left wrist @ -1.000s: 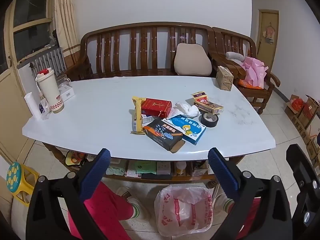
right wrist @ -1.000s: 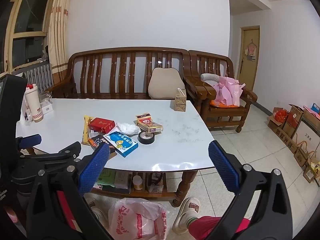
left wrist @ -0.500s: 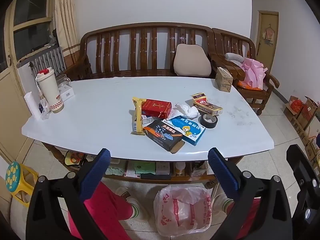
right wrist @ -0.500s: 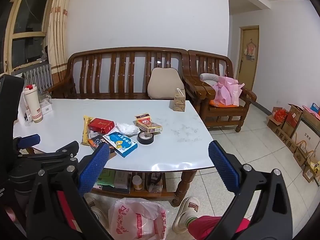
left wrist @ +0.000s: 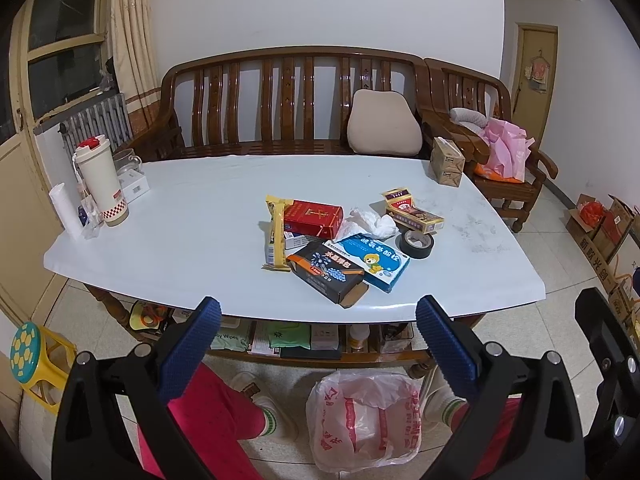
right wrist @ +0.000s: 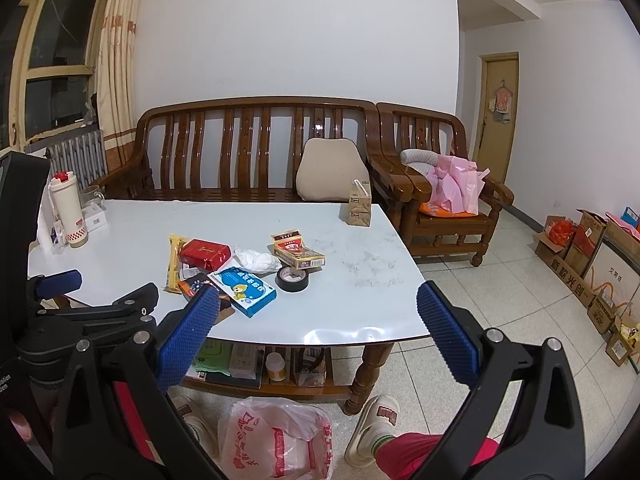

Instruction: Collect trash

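Left gripper (left wrist: pixel 316 320) wide open, empty; right gripper (right wrist: pixel 320 312) same. Both short of table (left wrist: pixel 160 248). Trash pile mid-table: black box (left wrist: pixel 328 276) nearest edge, blue box (left wrist: pixel 370 260) touching it. Plastic bag (left wrist: pixel 364 420) on floor below. Advise: take black box first, pinch across narrow sides, drop into bag.

Left gripper (left wrist: pixel 318 330): jaws spread wide, nothing between them, blue ribbed pads (left wrist: pixel 188 350) facing inward, black arms angling up from the bottom corners. Right gripper (right wrist: pixel 318 330): same pose, jaws wide apart and empty, blue pads (right wrist: pixel 186 334) clear. Both are level, pointing forward, side by side. The left unit's black body and one blue fingertip show at the left edge of the right wrist view. Person's legs (left wrist: pixel 208 420) in pink trousers sit below the grippers, feet in slippers (right wrist: pixel 374 428).
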